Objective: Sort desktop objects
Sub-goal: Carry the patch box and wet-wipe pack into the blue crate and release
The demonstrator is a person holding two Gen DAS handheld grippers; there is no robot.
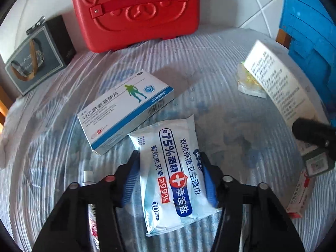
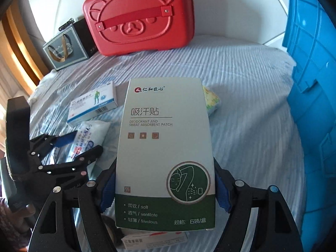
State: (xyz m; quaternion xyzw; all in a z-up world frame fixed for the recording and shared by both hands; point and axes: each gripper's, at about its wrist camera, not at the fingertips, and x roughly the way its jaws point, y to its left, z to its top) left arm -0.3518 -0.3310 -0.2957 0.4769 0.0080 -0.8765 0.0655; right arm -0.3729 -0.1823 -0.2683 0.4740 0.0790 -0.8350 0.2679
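Note:
A white and blue pack of alcohol wipes (image 1: 174, 168) lies on the striped cloth, and my left gripper (image 1: 168, 155) is shut on it, blue pads pressing both long sides. From the right wrist view the left gripper (image 2: 84, 145) sits low at the left over the same pack (image 2: 90, 132). My right gripper (image 2: 164, 166) is shut on a grey and green sweat-patch box (image 2: 163, 147), held above the cloth with its printed face towards the camera. That box (image 1: 277, 84) also shows at the right of the left wrist view.
A blue and white tablet box (image 1: 126, 109) lies just beyond the wipes. A red bear-face case (image 1: 134, 12) and a dark gift bag (image 1: 35, 58) stand at the back. A blue crate (image 2: 315, 84) fills the right side. A small yellow-green packet (image 1: 247, 82) and a red-and-white box (image 1: 300, 195) lie nearby.

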